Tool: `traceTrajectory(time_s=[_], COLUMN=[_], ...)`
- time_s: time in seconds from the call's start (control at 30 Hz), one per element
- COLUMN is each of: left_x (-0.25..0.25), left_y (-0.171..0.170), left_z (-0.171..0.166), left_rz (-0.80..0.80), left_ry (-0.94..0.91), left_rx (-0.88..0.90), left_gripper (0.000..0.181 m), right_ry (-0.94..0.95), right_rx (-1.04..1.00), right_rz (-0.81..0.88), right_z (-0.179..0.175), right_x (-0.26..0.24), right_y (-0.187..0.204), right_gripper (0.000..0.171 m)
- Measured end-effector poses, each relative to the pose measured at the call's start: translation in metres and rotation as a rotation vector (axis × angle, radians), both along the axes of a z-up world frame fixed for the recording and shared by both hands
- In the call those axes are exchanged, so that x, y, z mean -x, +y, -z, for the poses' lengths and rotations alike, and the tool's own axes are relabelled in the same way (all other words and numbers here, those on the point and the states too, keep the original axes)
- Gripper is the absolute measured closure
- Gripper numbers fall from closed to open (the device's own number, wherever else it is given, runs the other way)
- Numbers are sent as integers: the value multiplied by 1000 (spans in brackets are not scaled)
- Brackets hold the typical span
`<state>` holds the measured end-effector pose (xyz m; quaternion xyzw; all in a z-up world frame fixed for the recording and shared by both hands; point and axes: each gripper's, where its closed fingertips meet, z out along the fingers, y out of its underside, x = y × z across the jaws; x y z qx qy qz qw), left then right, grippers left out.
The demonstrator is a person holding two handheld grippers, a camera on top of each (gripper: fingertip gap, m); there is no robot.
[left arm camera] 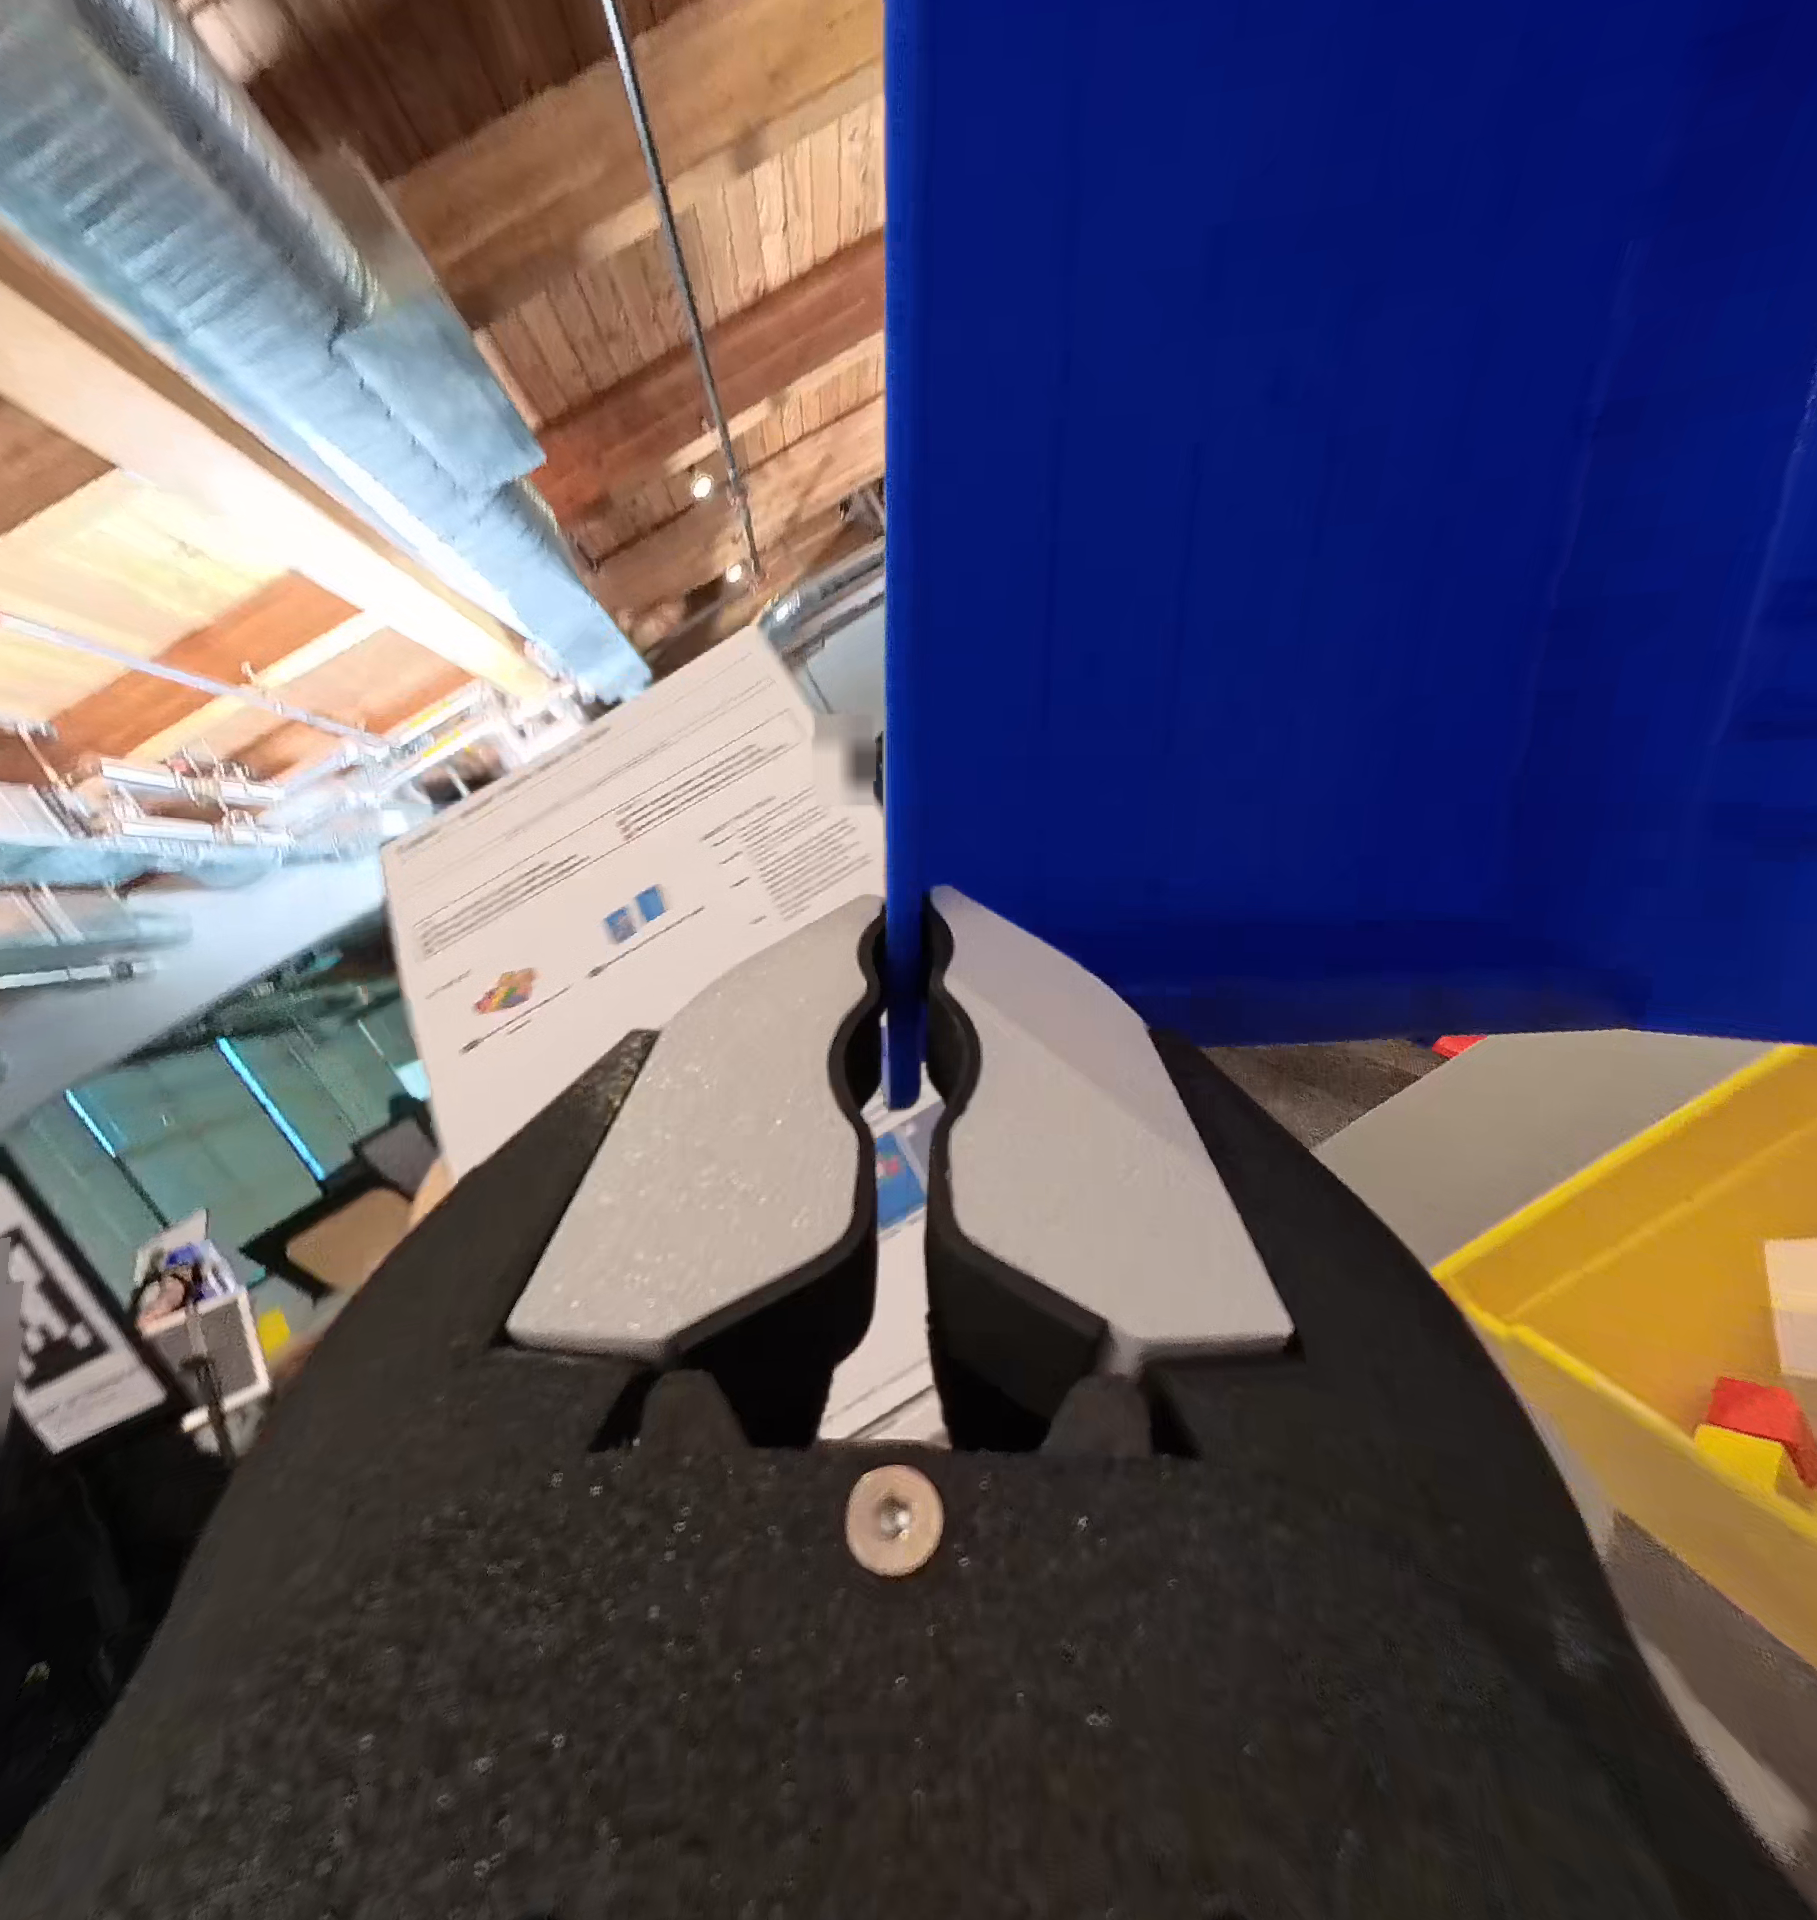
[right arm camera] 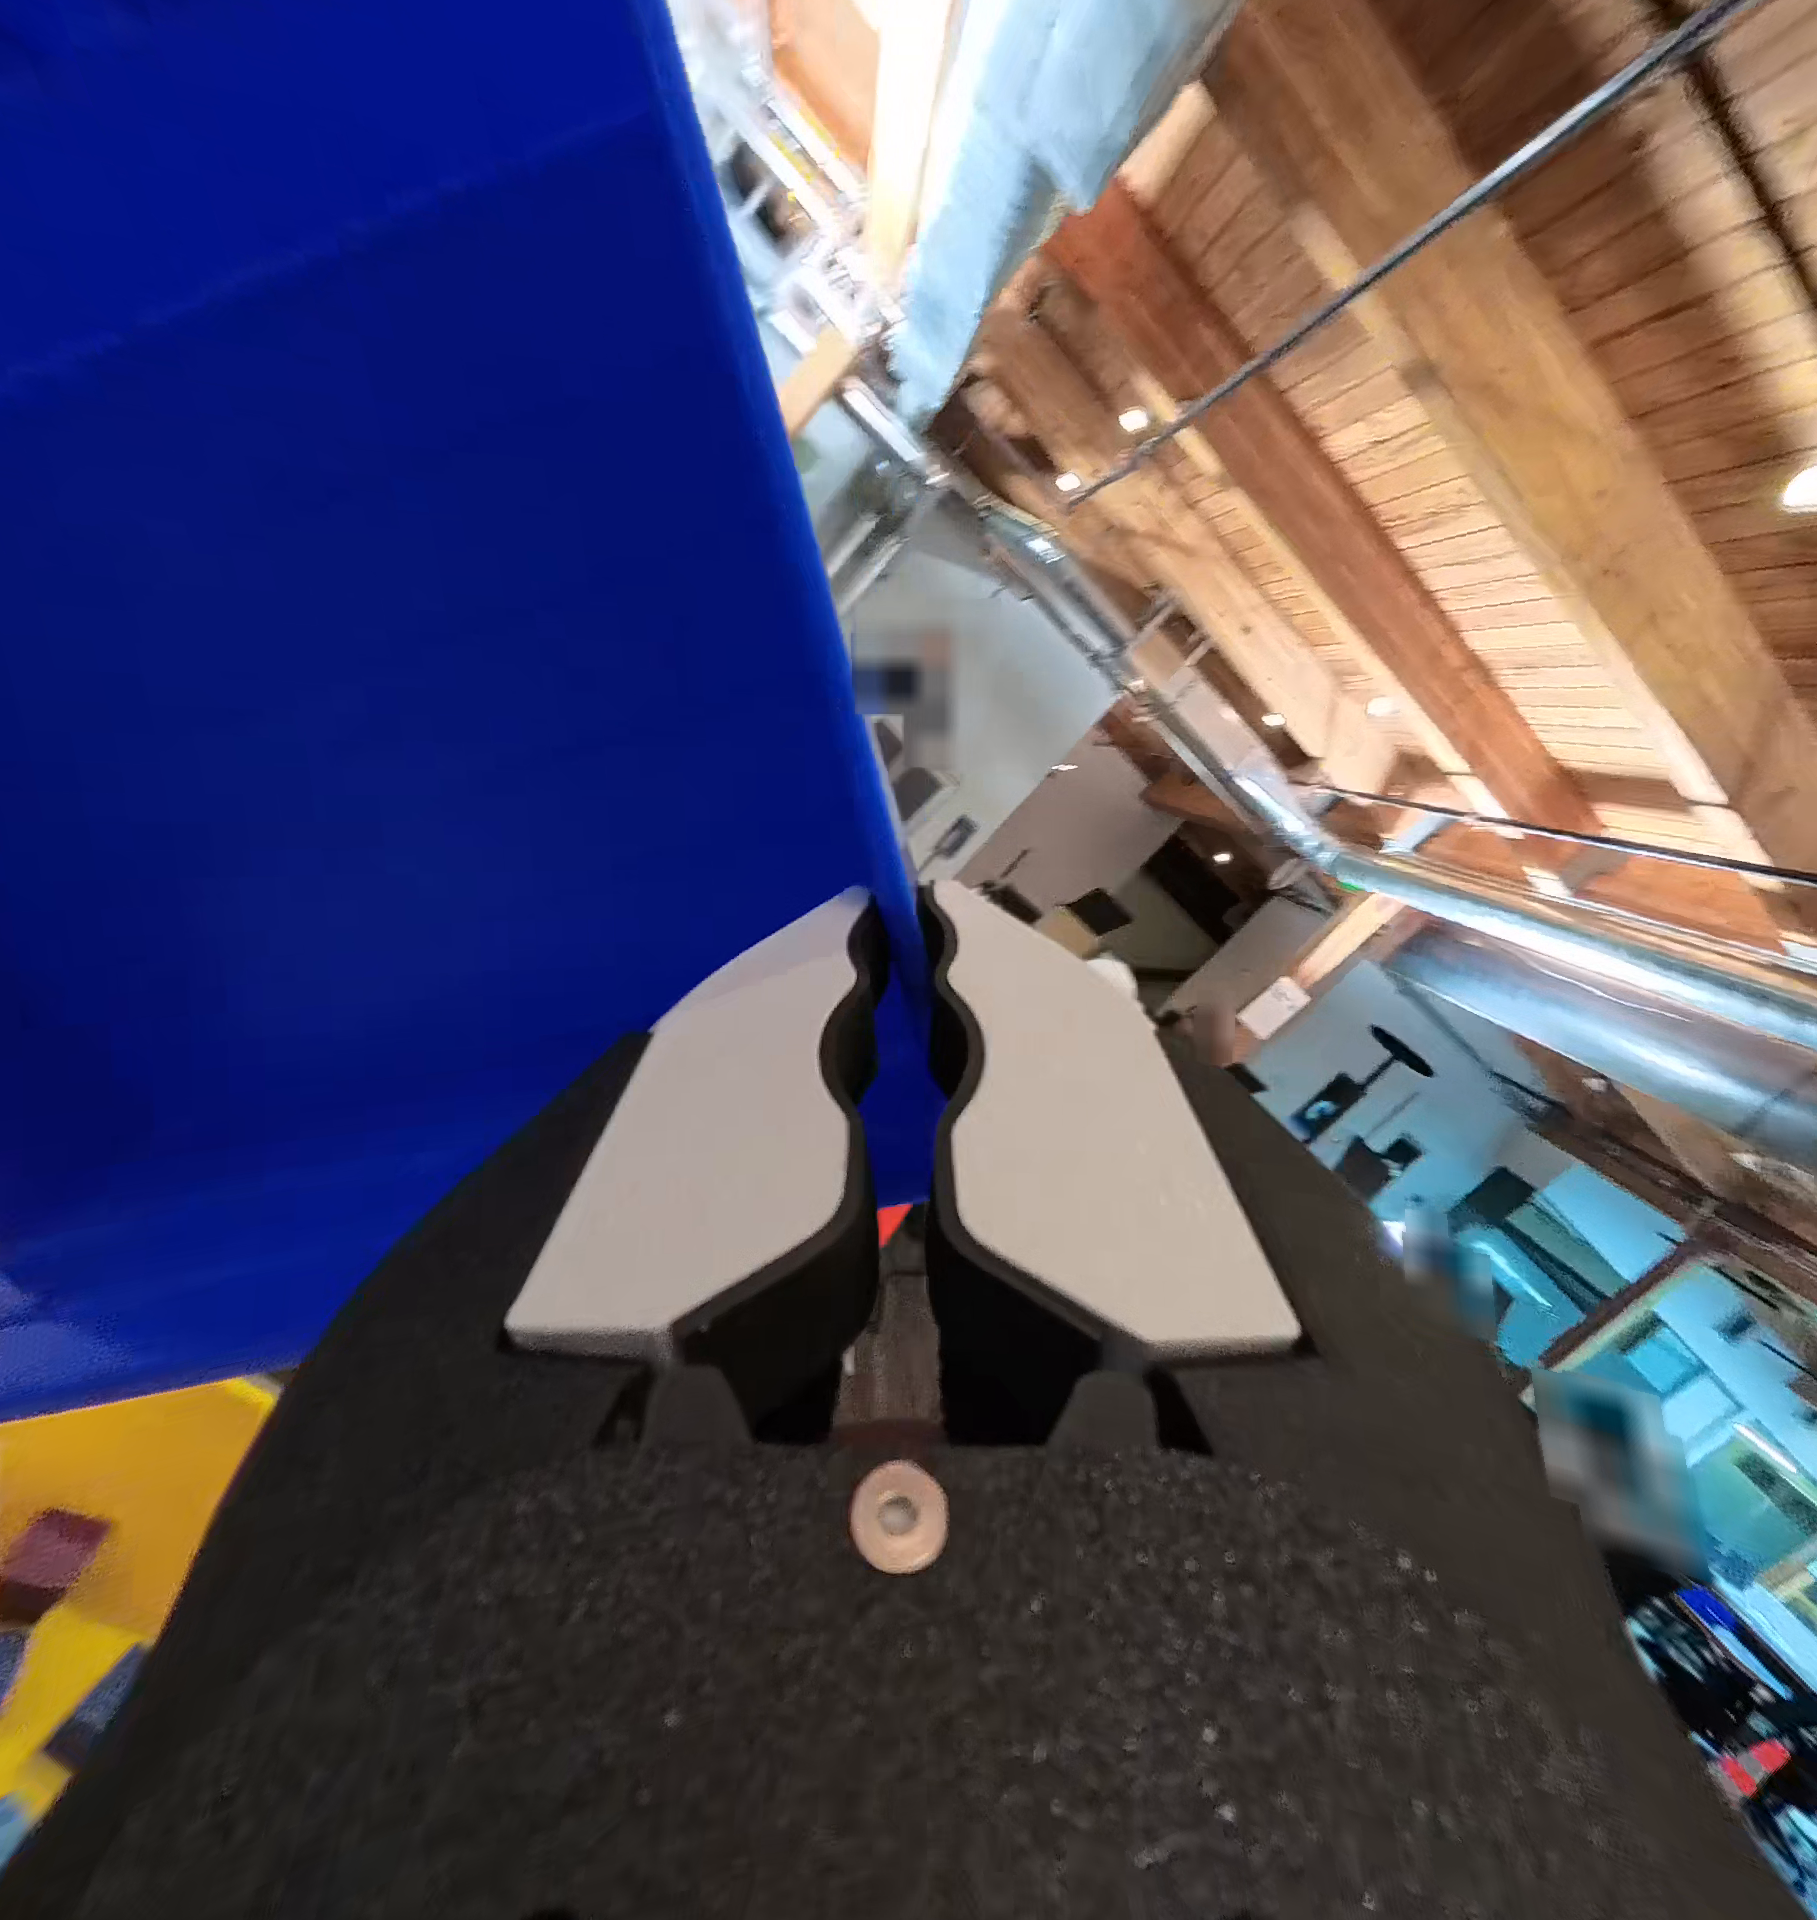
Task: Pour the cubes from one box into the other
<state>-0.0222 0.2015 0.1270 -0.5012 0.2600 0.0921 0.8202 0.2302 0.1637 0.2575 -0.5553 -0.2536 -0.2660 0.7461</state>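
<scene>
A white poster board point(left arm camera: 613, 883) stands at centre left of the left wrist view. The blue box point(left arm camera: 1351, 520) fills the upper right of that frame and the upper left of the right wrist view, raised and tipped above the yellow box point(left arm camera: 1610, 1226). The left gripper point(left arm camera: 904, 997) and right gripper point(right arm camera: 904, 997) each clamp their fingers on a blue wall edge. Cubes point(left arm camera: 1761, 1418) lie in the yellow box at lower right, on a grey counter point(left arm camera: 1486, 1101). A timber ceiling point(right arm camera: 1455, 416) carries silver ducting point(left arm camera: 239, 260).

raised box point(left arm camera: 1351, 520) above lower box point(left arm camera: 1610, 1247) | cubes point(left arm camera: 1756, 1413) in lower box | raised box between grippers
</scene>
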Motion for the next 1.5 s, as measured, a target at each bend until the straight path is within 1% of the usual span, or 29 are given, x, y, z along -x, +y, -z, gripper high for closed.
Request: traceTrajectory(time_s=[0.07,0.17,0.27,0.37,0.47,0.57,0.67,0.73,0.83,0.93,1.03,1.1,1.2,1.27,1.43,1.47,1.5], left_x=[36,105,183,258,324,377,419,440,458,468,486,494,496,499,503,503,503], left_y=[-10,-29,-52,-81,-109,-134,-151,-158,-162,-163,-158,-155,-152,-150,-149,-149,-149], left_z=[-16,-31,-29,-12,23,71,115,142,179,212,232,241,243,244,244,244,244], left_rz=[-7,-60,-81,-141,-212,-228,-243,-271,-292,-280,-286,-277,-239,-258,-276,-275,-274], left_ry=[-32,-51,-123,-145,-122,-158,-238,-247,-259,-304,-380,-407,-441,-410,-427,-438,-455], left_rx=[60,154,309,452,610,803,933,999,1092,1183,1227,1248,1257,1262,1266,1266,1265], left_gripper=[179,179,179,179,179,179,179,179,178,178,179,179,178,178,178,178,178], right_ry=[-49,-131,-190,-249,-310,-387,-452,-466,-505,-562,-562,-551,-538,-518,-456,-461,-458], right_rx=[61,259,453,595,792,1004,1176,1266,1374,1478,1585,1623,1686,1729,1699,1674,1629], right_rz=[-27,-60,-109,-179,-233,-261,-279,-300,-313,-309,-321,-341,-348,-348,-390,-395,-396], right_z=[-29,-49,-50,-32,13,77,145,185,239,286,322,340,363,375,378,377,374], right_x=[41,115,200,289,371,440,494,524,558,580,594,601,604,603,607,607,607], right_y=[5,19,31,46,60,71,80,88,102,113,119,124,129,129,133,134,135], right_gripper=[166,167,167,168,167,167,167,167,166,166,166,166,165,165,164,162,157])
